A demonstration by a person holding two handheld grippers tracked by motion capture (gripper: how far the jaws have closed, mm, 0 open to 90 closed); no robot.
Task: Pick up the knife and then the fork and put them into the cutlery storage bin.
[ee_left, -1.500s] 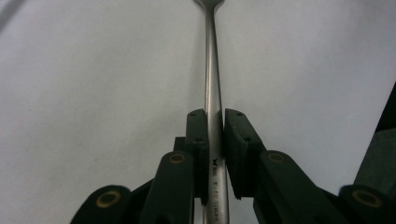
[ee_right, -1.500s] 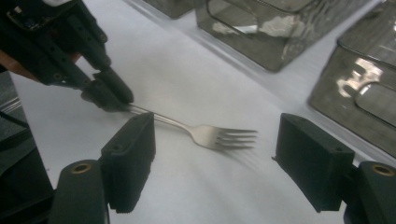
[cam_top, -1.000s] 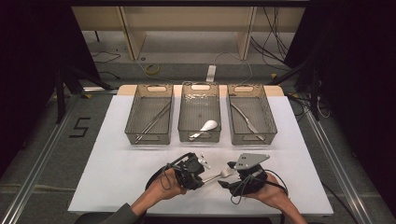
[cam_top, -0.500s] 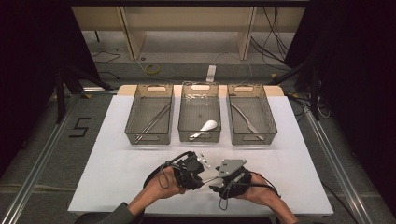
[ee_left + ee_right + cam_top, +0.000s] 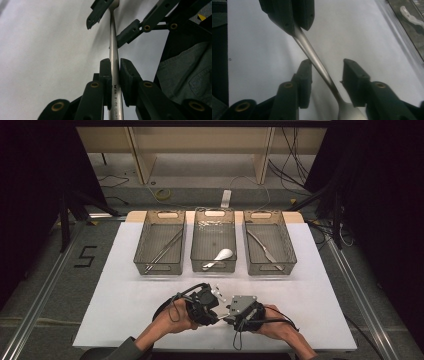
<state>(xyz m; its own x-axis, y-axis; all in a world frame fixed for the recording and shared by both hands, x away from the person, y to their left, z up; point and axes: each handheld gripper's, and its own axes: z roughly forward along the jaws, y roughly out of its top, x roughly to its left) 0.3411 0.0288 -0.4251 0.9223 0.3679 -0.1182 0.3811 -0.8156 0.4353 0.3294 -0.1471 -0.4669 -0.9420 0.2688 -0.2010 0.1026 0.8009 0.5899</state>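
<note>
A metal utensil with a slim handle is clamped between the pads of my left gripper, which is shut on it. Near the table's front edge in the high view the left gripper and right gripper meet tip to tip. In the right gripper view the utensil runs slantwise between the jaws of my right gripper. Those jaws have just been closing around its neck. A gap remains at the right pad, so it is open. The utensil's head widens at the bottom edge.
Three grey mesh bins stand in a row at the back of the white table. The left bin holds thin metal pieces, the middle bin a white spoon, the right bin a knife.
My right gripper has moved left up to the left gripper and its jaws have narrowed around the utensil. The left gripper has kept still with its hold.
</note>
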